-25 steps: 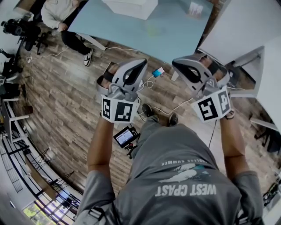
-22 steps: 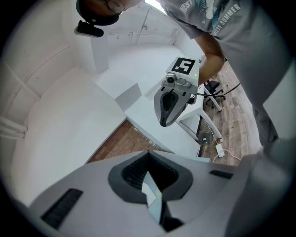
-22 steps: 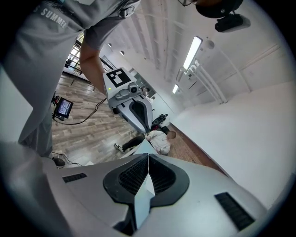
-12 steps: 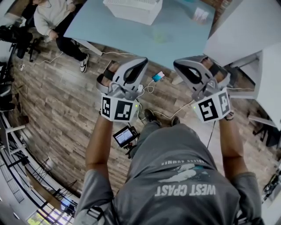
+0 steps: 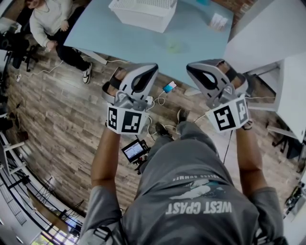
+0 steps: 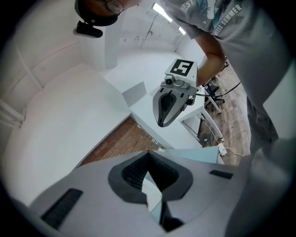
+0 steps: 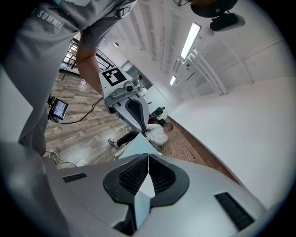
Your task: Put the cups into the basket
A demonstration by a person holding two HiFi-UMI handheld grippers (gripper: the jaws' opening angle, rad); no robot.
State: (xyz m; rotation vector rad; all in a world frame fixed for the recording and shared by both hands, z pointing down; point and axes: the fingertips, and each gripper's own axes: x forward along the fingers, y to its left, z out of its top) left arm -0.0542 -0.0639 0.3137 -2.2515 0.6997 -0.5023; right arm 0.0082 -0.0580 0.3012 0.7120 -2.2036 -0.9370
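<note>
Cropping in head view: the top edge cuts the white basket (image 5: 143, 13), so only its near wall and part of its rim show. It sits at the far end of the pale blue worktop (image 5: 119, 38). Cups are hard to make out. A pale green smudge (image 5: 174, 46) on the worktop nearer me is too blurred to call. A white item (image 5: 218, 21) at the right end is also unclear. Both arms are bent, with the left claw (image 5: 139, 81) and right claw (image 5: 206, 79) side by side, apart, over the wood floor (image 5: 62, 119) short of the worktop. Marker cubes face the camera. A seated person (image 5: 48, 21) is top left, cropped.

Left gripper view: the left claw (image 6: 149, 159) is pinched, tips touching, nothing in it. Its body blocks the lower frame. The right claw (image 6: 172, 99) hangs ahead, and a sliver of worktop (image 6: 196, 155) shows behind the jaws.

Right gripper view: the right claw (image 7: 148, 162) is pinched too, tips together and empty. The left claw (image 7: 132, 109) sits opposite it. A worktop corner (image 7: 136, 147) and the seated person (image 7: 157, 134) are partly hidden behind the jaws.
</note>
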